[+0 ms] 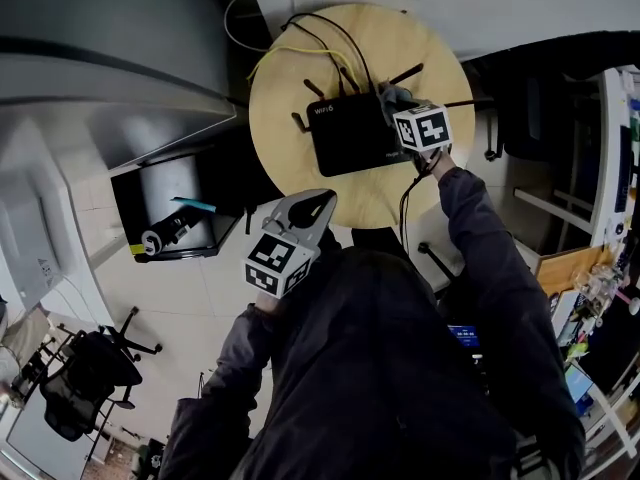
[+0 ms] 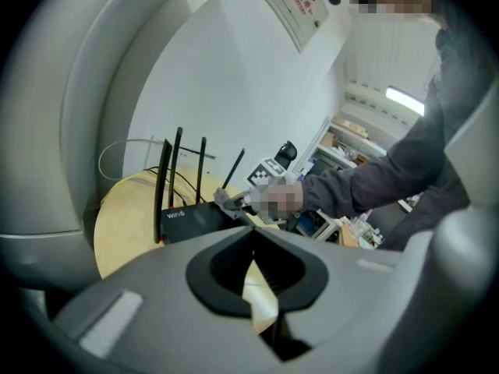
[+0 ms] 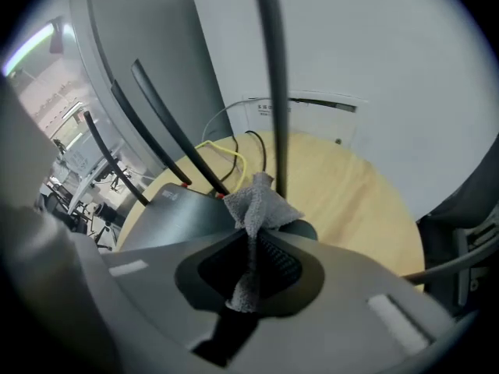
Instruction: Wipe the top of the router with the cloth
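A black router (image 1: 345, 133) with several upright antennas lies on a round wooden table (image 1: 290, 158). My right gripper (image 1: 392, 98) is at the router's far right corner, shut on a grey cloth (image 1: 388, 94). In the right gripper view the cloth (image 3: 258, 202) bunches out between the jaws, just above the router's top (image 3: 168, 218) and beside an antenna (image 3: 271, 84). My left gripper (image 1: 322, 204) hovers over the table's near edge, apart from the router, jaws shut with nothing in them. From the left gripper (image 2: 251, 238) view I see the router (image 2: 191, 219) and the cloth (image 2: 226, 200) beyond.
Yellow and black cables (image 1: 300, 43) trail off the back of the table toward the wall. A black open cabinet (image 1: 175, 223) stands on the floor to the left, and an office chair (image 1: 85, 378) lower left. Cluttered shelves (image 1: 600, 298) line the right side.
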`<state>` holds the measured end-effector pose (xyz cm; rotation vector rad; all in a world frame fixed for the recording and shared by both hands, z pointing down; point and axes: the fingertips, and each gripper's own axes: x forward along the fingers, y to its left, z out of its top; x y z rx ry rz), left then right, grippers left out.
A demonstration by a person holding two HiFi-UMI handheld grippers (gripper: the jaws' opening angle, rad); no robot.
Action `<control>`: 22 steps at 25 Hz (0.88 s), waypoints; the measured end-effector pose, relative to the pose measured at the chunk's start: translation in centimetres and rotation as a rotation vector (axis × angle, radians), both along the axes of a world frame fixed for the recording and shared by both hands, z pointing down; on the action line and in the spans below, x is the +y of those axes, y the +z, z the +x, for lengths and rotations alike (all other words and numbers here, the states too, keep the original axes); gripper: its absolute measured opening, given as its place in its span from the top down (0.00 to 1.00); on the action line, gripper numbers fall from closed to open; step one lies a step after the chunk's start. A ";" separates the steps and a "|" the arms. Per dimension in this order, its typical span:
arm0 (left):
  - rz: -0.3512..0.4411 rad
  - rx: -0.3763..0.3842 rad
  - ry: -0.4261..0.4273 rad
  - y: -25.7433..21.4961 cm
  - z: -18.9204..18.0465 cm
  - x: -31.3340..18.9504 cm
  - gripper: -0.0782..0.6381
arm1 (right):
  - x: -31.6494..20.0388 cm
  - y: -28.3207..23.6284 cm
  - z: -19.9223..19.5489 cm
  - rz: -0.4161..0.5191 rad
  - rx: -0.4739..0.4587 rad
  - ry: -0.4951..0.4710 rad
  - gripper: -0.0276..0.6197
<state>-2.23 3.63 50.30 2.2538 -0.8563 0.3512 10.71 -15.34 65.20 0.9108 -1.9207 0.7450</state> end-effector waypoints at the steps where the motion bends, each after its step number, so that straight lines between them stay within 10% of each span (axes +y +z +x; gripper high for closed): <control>1: -0.001 0.000 0.004 0.0 0.2 0.0 0.89 | -0.3 0.1 1.2 0.007 0.019 0.007 0.91; 11: 0.003 -0.004 0.028 -0.2 1.1 0.3 0.89 | -1.0 -0.5 4.5 0.047 0.057 0.057 0.91; 22: 0.002 -0.009 0.014 -0.4 0.6 0.5 0.89 | 7.8 -2.1 -11.7 -0.006 -0.172 -0.148 0.91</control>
